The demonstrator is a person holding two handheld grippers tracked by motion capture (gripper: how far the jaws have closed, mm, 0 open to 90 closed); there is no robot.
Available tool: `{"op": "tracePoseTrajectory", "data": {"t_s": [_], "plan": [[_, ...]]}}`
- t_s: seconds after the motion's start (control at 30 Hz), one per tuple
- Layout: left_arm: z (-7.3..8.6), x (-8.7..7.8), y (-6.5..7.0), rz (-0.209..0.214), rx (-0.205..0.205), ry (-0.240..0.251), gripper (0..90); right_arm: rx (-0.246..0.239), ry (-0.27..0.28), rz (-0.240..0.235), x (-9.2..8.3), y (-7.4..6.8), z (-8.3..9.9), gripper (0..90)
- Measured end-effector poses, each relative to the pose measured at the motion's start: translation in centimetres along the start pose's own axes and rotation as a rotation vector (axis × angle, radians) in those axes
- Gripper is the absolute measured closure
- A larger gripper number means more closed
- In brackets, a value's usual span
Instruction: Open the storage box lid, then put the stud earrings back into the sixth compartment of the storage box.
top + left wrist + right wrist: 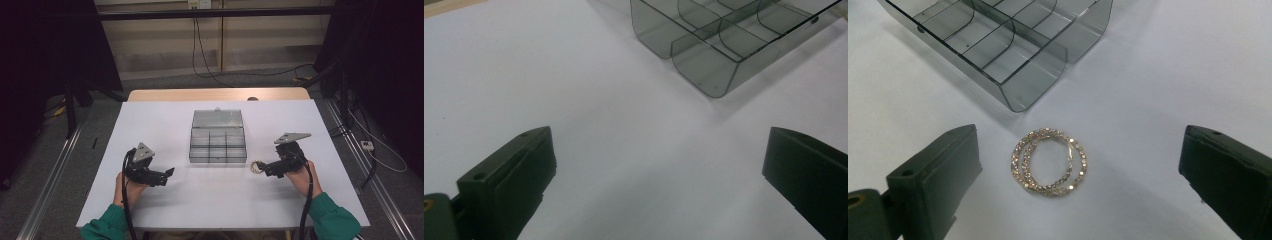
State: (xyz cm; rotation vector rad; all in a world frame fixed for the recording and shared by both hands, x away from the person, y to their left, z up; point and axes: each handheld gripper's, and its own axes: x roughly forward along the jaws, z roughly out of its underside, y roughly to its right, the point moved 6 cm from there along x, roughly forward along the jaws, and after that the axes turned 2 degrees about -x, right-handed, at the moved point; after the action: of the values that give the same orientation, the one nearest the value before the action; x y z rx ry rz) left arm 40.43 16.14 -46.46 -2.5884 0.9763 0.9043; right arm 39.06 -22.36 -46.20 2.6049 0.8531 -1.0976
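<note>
- Right gripper [260, 166] held low over white table [210, 200], jaws spread wide, nothing between the pads.
- Pair of sparkly hoop earrings [1049, 162] lying flat on table, overlapped, between the open jaws in right gripper view but touching neither.
- Same earrings [257, 167] seen from high view just beside the front right corner of the smoky clear compartment box [218, 145], apart from it.
- Box lid open, standing up at the far side; compartments visible in right gripper view [1013, 45] look empty.
- Left gripper [169, 173] resting near table left of box, jaws wide apart, holding nothing.
- Box corner [709, 65] ahead of left jaws, well clear.
</note>
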Motion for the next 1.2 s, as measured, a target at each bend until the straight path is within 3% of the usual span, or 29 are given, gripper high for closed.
{"op": "tracePoseTrajectory", "data": {"t_s": [0.23, 0.47, 0.6, 0.93, 1.2], "plan": [[0.0, -0.1, 0.0, -0.003, -0.001, 0.002, 0.3, 0.003, -0.006, 0.007, 0.1, 0.2, 0.1, 5.7], [-0.1, 0.0, -0.1, -0.006, 0.003, 0.002, 0.3, 0.010, -0.008, -0.001, 0.0, 0.1, 0.2, 17.3], [-0.1, 0.0, -0.2, -0.008, 0.007, 0.001, 0.3, 0.015, -0.016, -0.003, 0.1, -0.1, 0.3, 26.4], [-0.3, 0.2, 0.0, -0.010, 0.023, -0.008, 0.3, 0.057, -0.049, -0.013, 0.9, -0.4, 0.9, 60.2], [-0.3, 0.3, 0.1, -0.006, 0.026, -0.005, 0.3, 0.056, -0.080, 0.034, 1.8, -0.7, 1.1, 72.3]]}}
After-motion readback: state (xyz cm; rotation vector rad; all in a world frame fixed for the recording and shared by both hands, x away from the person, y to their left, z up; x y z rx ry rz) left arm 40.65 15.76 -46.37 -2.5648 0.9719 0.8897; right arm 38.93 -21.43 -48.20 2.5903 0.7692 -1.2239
